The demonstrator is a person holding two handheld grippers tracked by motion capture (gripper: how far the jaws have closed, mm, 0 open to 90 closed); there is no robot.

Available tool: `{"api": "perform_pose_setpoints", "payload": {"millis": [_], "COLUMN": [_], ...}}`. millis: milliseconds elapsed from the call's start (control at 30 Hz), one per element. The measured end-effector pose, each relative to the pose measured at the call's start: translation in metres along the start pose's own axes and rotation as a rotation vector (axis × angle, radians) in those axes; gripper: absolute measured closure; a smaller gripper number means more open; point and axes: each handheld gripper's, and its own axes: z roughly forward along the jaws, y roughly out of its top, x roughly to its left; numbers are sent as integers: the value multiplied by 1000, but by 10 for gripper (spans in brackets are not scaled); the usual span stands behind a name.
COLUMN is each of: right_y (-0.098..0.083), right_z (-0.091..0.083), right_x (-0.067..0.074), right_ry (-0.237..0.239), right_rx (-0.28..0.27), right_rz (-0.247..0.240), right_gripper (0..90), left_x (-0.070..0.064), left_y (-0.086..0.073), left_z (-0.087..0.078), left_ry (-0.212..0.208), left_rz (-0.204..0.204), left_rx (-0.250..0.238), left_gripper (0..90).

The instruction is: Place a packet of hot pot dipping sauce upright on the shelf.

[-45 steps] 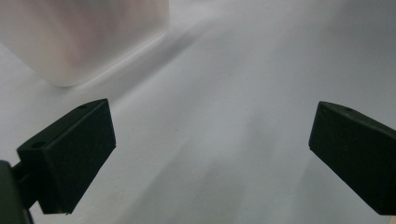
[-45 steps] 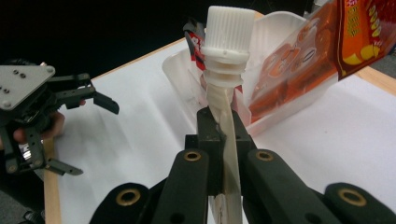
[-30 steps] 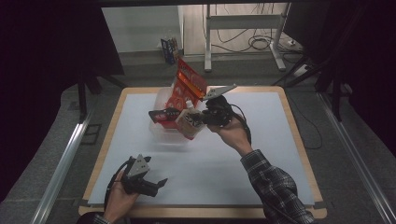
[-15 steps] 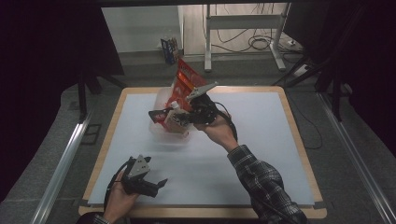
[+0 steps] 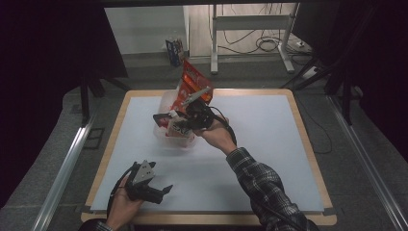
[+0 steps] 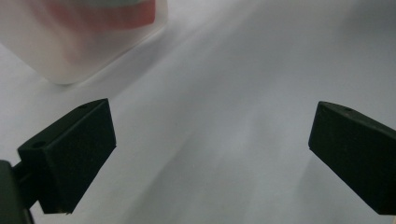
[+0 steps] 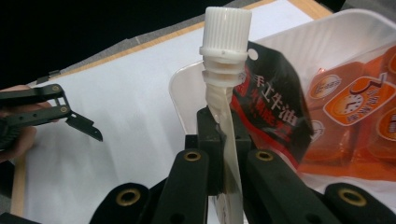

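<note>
black jaws of the right hand-held gripper (image 7: pixel 223 154) are closed on a spouted pouch (image 7: pixel 261 102), clamped on its pale neck just below the white cap (image 7: pixel 227 29). in the right gripper view the pouch stands nearly upright, its dark printed face turned toward a clear tub (image 7: pixel 327 42) behind it. an orange packet (image 7: pixel 359 112) leans inside that tub, its top standing well above the rim in the high view. there the right hand-held gripper (image 5: pixel 185 122) holds the pouch (image 5: pixel 166 119) at the near side of the tub (image 5: pixel 166 103), on the far-left part of the white counter (image 5: pixel 269 125); whether the pouch base is inside the tub or just above its rim cannot be told.

the left hand-held gripper (image 5: pixel 161 192) rests in the person's hand near the front-left edge of the counter, well apart from the tub. its jaws stand wide apart and hold nothing; in the left gripper view only bare counter (image 6: pixel 224 140) lies between them, with a corner of the tub (image 6: pixel 79 42) farther off.

step in hand, judged: placing the pouch into the tub beside the orange packet. the next move calls for lowering the pouch until its base is supported, then releasing the neck without tipping it. the light tub may slide, so the free gripper could steady it.
</note>
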Motion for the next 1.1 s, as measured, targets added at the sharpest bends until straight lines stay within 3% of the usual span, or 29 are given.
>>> {"api": "perform_pose_setpoints", "payload": {"millis": [267, 567, 733, 1100], "right_y": [2, 10, 11, 8], "right_z": [18, 36, 39, 28], "right_x": [1, 9, 14, 15], "right_ry": [-1, -1, -16, -58], "right_rx": [12, 12, 19, -1], "right_rz": [5, -20, -53, -64], "right_gripper": [871, 840, 740, 496], "left_x": [0, -1, -1, -1], "left_y": [0, 0, 0, 0], "left_z": [-1, 0, -1, -1], "left_ry": [2, 2, 1, 3], "left_rz": [2, 3, 2, 4], "left_rx": [-1, 0, -2, -2], "left_gripper": [6, 6, 6, 6]}}
